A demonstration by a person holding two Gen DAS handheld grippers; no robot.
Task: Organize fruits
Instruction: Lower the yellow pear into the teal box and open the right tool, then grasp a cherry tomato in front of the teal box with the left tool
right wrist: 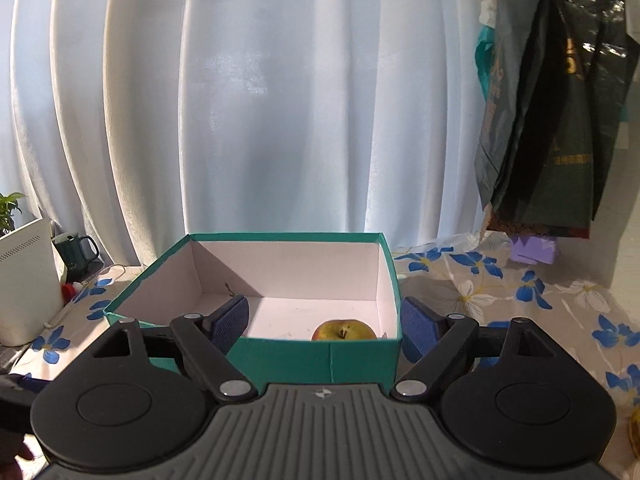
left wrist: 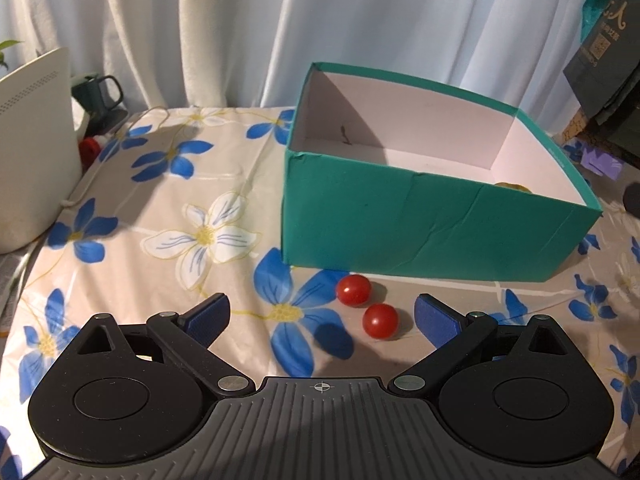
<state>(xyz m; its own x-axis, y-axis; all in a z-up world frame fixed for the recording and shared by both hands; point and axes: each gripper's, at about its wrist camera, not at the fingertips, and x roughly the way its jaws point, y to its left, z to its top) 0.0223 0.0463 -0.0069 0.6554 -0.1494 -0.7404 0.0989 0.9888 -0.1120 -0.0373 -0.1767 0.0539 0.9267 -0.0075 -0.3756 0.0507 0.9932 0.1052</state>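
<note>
A teal box (left wrist: 420, 224) with a white inside stands on the flowered tablecloth. Two red cherry tomatoes (left wrist: 353, 289) (left wrist: 380, 320) lie on the cloth just in front of the box. My left gripper (left wrist: 322, 318) is open and empty, low over the cloth, with the nearer tomato between its blue pads. In the right wrist view the box (right wrist: 352, 354) holds a yellow-red apple (right wrist: 345, 330) near its front right corner. My right gripper (right wrist: 326, 326) is open and empty, just in front of the box's near wall. Only the apple's top (left wrist: 514, 187) peeks over the box wall in the left view.
A white appliance (left wrist: 32, 152) and a dark green mug (left wrist: 96, 90) stand at the table's left edge. Dark bags (right wrist: 548, 128) hang at the right, above a purple object (right wrist: 534, 250). White curtains hang behind the table.
</note>
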